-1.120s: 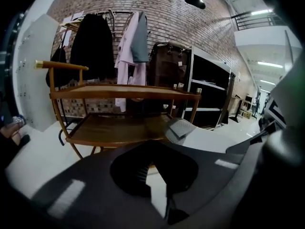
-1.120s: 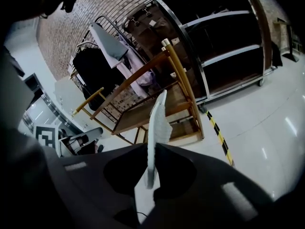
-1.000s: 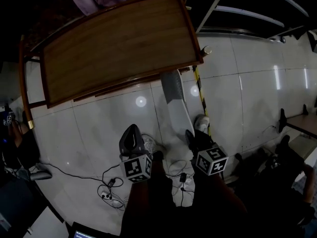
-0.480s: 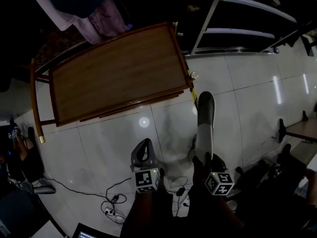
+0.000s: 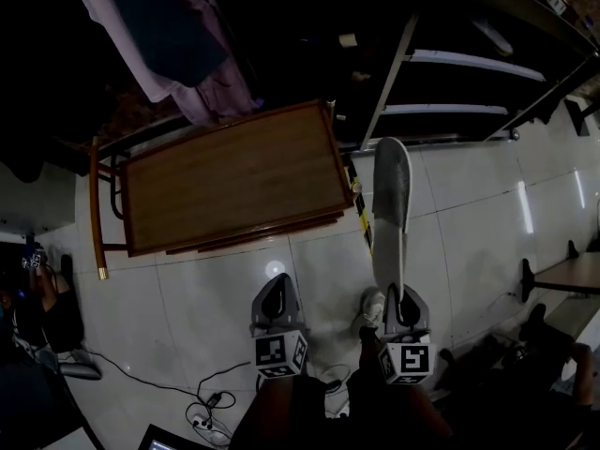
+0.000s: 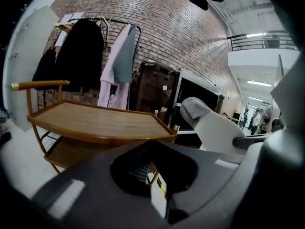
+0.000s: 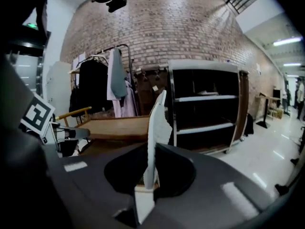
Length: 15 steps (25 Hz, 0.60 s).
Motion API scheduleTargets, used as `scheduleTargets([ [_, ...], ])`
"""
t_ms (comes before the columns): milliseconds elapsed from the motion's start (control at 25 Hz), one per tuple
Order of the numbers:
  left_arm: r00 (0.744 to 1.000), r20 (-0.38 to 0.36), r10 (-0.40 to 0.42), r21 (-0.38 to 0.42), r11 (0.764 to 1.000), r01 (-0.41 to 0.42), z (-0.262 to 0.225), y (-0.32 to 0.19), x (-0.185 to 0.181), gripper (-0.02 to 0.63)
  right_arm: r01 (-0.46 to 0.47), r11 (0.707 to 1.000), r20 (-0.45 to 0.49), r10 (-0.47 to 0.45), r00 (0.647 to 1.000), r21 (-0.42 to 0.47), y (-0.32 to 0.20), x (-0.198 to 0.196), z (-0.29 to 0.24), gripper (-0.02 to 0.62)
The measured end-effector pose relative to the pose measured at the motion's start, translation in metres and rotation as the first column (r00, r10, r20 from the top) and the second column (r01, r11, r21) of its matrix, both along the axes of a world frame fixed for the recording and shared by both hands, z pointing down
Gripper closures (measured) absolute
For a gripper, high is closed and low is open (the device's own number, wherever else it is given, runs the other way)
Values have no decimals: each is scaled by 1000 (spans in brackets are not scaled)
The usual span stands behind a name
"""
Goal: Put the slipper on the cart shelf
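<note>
Wooden and low, one cart (image 5: pixel 234 176) with two shelves stands at left on the white tiled floor (image 5: pixel 206 289). Beside it is the left gripper (image 5: pixel 278 287), its jaws together with nothing between them. Furthest right, the right gripper (image 5: pixel 403 296) clamps one end of a single pale slipper (image 5: pixel 391 204), held on edge in the air just right of the cart's corner.

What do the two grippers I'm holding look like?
The left gripper and right gripper match: grey plastic, each claw rounded around a dark hollow. Each carries a white cube with black square markers. Sleeves can't be made out in the dark.
</note>
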<state>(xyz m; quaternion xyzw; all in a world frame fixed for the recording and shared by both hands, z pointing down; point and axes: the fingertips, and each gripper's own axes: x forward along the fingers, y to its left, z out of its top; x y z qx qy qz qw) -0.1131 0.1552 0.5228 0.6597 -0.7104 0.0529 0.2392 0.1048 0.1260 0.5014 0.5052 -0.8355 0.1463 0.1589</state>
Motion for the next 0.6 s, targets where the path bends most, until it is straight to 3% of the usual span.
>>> scheduleTargets([
  [120,998,18,-54,60,997,53,-37,-16,-16,591,95,986,27,-100,995,140,-15,-30,-45,563],
  [240,996,50,-75,137,988,68,-82,-31,-27,591,156,953,38,-172,984,258,-24,-55,-90,563],
  [600,977,136,-163,319,941,112,-206,-44,-52,591,180,862,64,-238,969,474,-40,-86,-204,561],
])
